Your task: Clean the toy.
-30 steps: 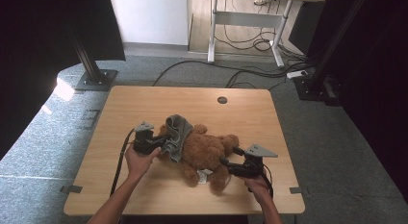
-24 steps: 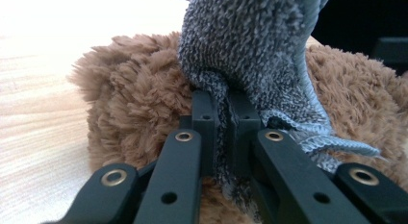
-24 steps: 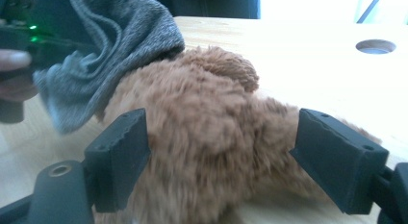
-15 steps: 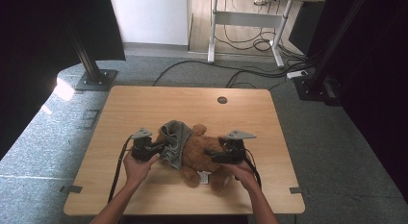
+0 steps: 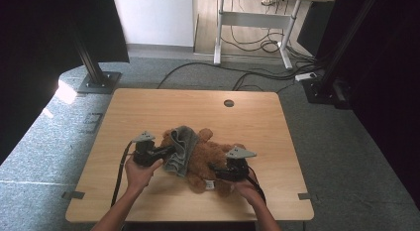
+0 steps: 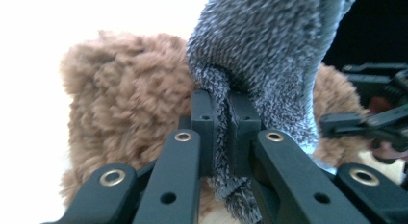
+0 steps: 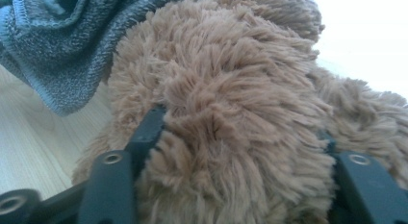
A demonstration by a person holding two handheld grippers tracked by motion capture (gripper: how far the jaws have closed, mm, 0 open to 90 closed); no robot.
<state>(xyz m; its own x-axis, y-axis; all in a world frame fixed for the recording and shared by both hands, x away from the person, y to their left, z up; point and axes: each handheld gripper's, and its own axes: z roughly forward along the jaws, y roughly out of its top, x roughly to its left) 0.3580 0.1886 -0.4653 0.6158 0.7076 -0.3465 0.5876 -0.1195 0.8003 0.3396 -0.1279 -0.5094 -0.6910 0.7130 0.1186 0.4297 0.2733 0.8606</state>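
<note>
A brown teddy bear [image 5: 210,156] lies on the wooden table [image 5: 148,107], with a grey knitted cloth [image 5: 181,147] draped over its left part. My left gripper [image 5: 169,151] is shut on a fold of that cloth [image 6: 250,65], pinched between the jaws, and the bear's fur [image 6: 120,104] is just behind. My right gripper [image 5: 214,168] is at the bear's near right side. Its jaws stand wide apart with a thick bulge of brown fur [image 7: 231,104] between them, and the cloth's edge [image 7: 62,56] hangs at the upper left. My right gripper [image 6: 370,123] also appears beyond the bear.
A round cable hole [image 5: 228,103] sits near the table's far edge. Bare tabletop stretches behind and to both sides of the bear. On the floor beyond are cables [image 5: 257,77], a desk frame [image 5: 247,23] and black stand bases [image 5: 96,82].
My right gripper has moved left from beside the bear until its jaws straddle the fur. The left gripper, still holding the cloth, has shifted slightly toward the person.
</note>
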